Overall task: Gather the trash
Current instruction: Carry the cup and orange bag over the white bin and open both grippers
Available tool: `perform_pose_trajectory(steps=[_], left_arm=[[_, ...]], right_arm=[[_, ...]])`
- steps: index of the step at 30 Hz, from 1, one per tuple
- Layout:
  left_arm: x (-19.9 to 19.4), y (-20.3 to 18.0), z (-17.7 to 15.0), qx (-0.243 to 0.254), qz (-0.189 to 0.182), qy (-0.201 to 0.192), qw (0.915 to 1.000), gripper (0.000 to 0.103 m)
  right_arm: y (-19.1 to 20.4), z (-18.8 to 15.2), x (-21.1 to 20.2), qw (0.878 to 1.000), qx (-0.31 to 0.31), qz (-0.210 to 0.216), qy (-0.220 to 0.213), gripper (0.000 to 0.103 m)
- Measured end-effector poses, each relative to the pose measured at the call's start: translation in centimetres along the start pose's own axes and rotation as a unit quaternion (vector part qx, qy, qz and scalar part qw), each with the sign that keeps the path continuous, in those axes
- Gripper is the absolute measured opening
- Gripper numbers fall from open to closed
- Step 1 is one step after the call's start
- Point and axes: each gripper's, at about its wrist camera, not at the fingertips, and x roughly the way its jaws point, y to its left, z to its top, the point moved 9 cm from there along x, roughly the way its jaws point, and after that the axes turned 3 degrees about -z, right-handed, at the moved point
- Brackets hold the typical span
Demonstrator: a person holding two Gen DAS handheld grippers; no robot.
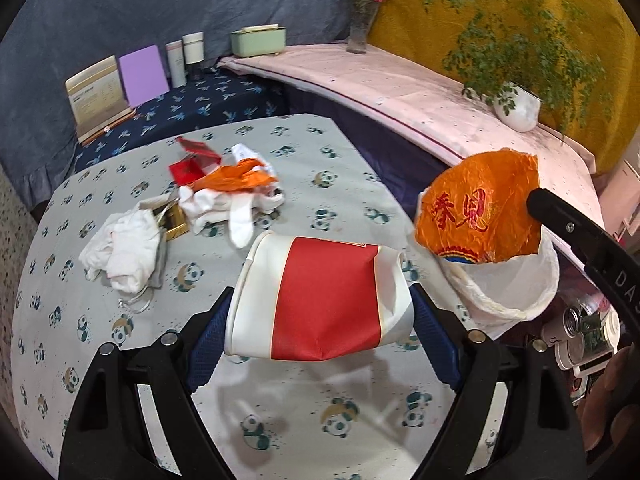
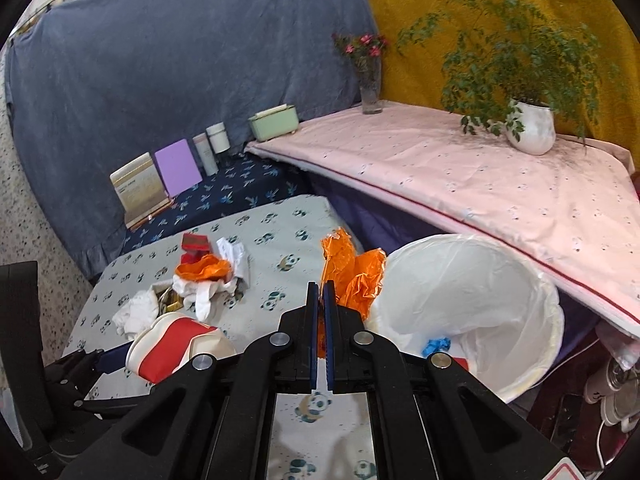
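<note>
My left gripper (image 1: 320, 300) is shut on a crushed red and white paper cup (image 1: 320, 300), held above the panda-print table (image 1: 280, 420). The cup also shows in the right wrist view (image 2: 176, 340). My right gripper (image 2: 321, 286) is shut on an orange foil wrapper (image 2: 356, 276), held at the rim of the white-lined trash bin (image 2: 480, 280). In the left wrist view the wrapper (image 1: 480, 208) hangs over the bin (image 1: 516, 292). More trash lies on the table: an orange wrapper (image 1: 236, 178), a red box (image 1: 192, 164), white tissues (image 1: 124, 252) and a gold box (image 1: 172, 220).
A pink-covered shelf (image 2: 460, 184) holds a potted plant (image 2: 532, 124) and a flower vase (image 2: 370, 88). A green box (image 2: 274, 122), bottles, a purple card (image 2: 178, 166) and a booklet stand on the dark blue ledge. The bin holds a blue scrap (image 2: 436, 346).
</note>
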Motion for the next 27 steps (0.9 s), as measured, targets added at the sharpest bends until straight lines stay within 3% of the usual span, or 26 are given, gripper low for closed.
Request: perform_pose_trajectory(steps=[11, 27], left_arm=[[0.7, -5.8, 1.1, 0.052, -0.023, -0.004, 0.9984, 0.081], [3.0, -13.5, 3.1, 0.107, -0.060, -0.003, 0.9925, 0.081]], right_arm=[[-6.4, 0.9, -1.7, 0.998, 0.042, -0.042, -0.021, 0.003], [-13.1, -0.5, -1.1, 0.993, 0.089, -0.076, -0.009, 0.003]])
